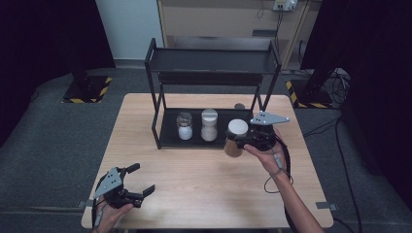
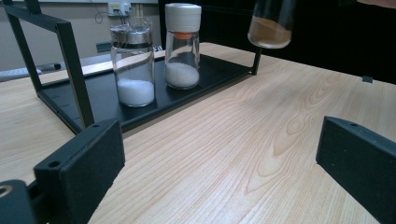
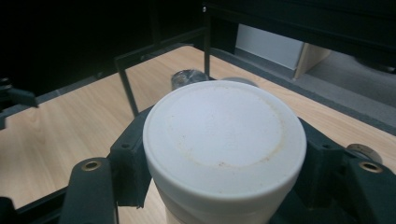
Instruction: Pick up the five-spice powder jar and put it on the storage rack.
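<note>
- High view: a wooden table (image 1: pixel 204 194) carries a black 2-tier rack (image 1: pixel 211 68) toward 12 o'clock. On the rack's lower tray stand 2 jars, a glass shaker (image 1: pixel 184 126) with white grains and a white-capped jar (image 1: pixel 209 125). At 3 o'clock of them the right gripper (image 1: pixel 241 141) has its jaws pressed against a brown-filled jar (image 1: pixel 236 138) with a white lid, held off the wood at the tray's front right corner.
- Judged from this, the jar is picked up and carried but not set down; whether it is going onto or coming off the tray I cannot tell. The tray has bare room at 3 o'clock of the white-capped jar.
- The left gripper (image 1: pixel 143 180) rests at 7 o'clock near the table's front edge, jaws spread wide, holding nothing.
- Left gripper view: both black jaws stand far apart over bare wood. The 2 white-filled jars sit at 11 o'clock; the brown jar's base hangs in the air at 1 o'clock, beside the rack's front right post (image 2: pixel 255 60). That post is the nearest obstacle.
- Right gripper view: the white lid sits between both pads, gripped just under its rim. Rack bars cross at 12 o'clock, so headroom under the upper shelf looks tight.
</note>
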`<state>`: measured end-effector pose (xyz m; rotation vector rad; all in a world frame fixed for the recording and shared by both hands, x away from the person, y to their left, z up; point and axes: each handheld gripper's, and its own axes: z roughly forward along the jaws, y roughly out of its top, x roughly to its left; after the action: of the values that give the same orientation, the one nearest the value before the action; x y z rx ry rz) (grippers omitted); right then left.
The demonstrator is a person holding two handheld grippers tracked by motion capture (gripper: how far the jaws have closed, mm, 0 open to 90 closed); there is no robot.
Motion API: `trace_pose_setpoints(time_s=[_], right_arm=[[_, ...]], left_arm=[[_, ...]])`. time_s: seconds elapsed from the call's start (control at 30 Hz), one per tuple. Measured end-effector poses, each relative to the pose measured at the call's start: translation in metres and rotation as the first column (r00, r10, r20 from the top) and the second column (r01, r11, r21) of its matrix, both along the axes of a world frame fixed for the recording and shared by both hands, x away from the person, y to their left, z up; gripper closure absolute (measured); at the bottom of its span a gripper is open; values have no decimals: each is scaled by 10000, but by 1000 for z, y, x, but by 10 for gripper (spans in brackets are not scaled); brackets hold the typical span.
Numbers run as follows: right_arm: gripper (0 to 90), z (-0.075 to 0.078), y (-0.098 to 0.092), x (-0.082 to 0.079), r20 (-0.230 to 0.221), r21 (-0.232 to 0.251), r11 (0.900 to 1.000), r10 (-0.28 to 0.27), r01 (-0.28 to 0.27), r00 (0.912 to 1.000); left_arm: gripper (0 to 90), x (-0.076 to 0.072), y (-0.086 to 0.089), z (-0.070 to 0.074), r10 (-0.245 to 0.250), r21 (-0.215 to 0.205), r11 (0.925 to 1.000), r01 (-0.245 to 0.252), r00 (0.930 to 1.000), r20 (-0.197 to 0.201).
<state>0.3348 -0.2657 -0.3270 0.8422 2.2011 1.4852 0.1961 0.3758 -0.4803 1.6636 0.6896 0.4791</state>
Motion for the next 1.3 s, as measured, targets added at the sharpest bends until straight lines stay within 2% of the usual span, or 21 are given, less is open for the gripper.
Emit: trace_pose_setpoints(time_s=[0.57,1.3], right_arm=[[339,2,11,25,-129,139,9954,-947,949,9954],[339,-9,31,53,-91,-228,9729,-2302,2299,9731]], left_arm=[[0,0,0,0,-2,-7,10000,2,10000,-7],[0,1,1,-1,12,-74,10000,-12,10000,-26]])
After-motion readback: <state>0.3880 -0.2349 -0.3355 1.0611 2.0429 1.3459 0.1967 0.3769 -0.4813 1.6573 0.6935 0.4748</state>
